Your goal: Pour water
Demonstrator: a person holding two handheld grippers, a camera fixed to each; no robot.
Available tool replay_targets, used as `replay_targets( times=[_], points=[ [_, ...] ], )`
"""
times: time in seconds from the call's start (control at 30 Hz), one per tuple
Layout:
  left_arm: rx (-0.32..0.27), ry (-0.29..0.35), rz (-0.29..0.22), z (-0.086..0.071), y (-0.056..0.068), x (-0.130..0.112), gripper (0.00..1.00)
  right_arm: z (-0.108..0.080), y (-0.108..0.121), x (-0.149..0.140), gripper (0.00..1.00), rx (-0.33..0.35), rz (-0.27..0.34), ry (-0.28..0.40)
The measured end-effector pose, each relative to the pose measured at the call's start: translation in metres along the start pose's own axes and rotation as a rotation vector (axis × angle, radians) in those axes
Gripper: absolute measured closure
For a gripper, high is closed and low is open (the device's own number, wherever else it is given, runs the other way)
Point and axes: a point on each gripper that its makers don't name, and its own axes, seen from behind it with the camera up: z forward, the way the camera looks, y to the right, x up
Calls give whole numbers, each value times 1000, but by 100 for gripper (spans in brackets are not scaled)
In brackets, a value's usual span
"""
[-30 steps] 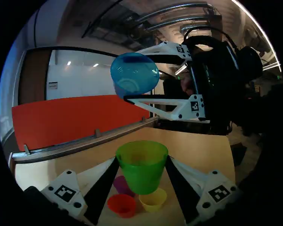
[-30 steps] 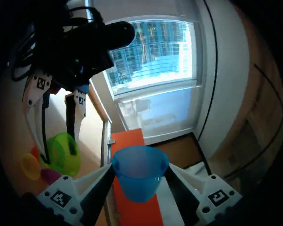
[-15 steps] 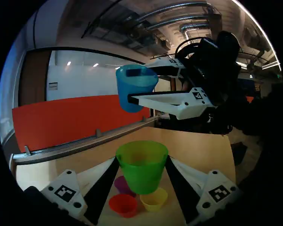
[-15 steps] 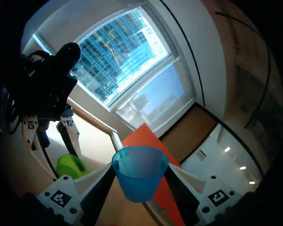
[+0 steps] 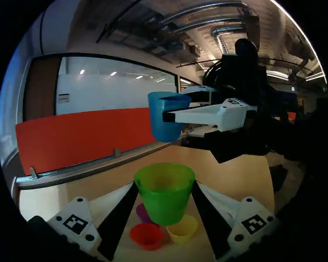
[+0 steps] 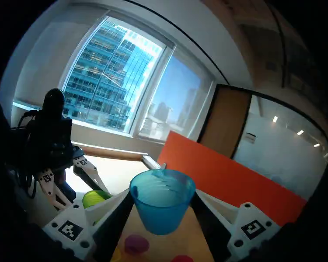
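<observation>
While the left gripper (image 5: 164,194) clamps both fingers on a translucent green plastic cup (image 5: 165,205), held upright between its tips, the right gripper (image 6: 162,205) is clamped the same way on a translucent blue plastic cup (image 6: 162,216), also upright. In the left gripper view the blue cup hangs above and beyond the green cup, apart from it. Below the left gripper's fingers, on a light wooden table (image 5: 234,174), sit a small purple plastic cup (image 5: 141,212), a small red plastic cup (image 5: 146,236) and a small yellow plastic cup (image 5: 182,228), close together. A flat orange wall panel (image 5: 76,139) stands past the table's far edge. Cannot tell if either held cup has water in it.
</observation>
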Motion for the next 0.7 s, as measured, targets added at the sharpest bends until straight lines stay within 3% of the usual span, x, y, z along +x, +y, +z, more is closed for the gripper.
replay_targets(
  times=[0.7],
  points=[
    [116, -59, 4, -23, -52, -25, 14, -26, 22, -80, 11, -2, 140, -97]
  ],
)
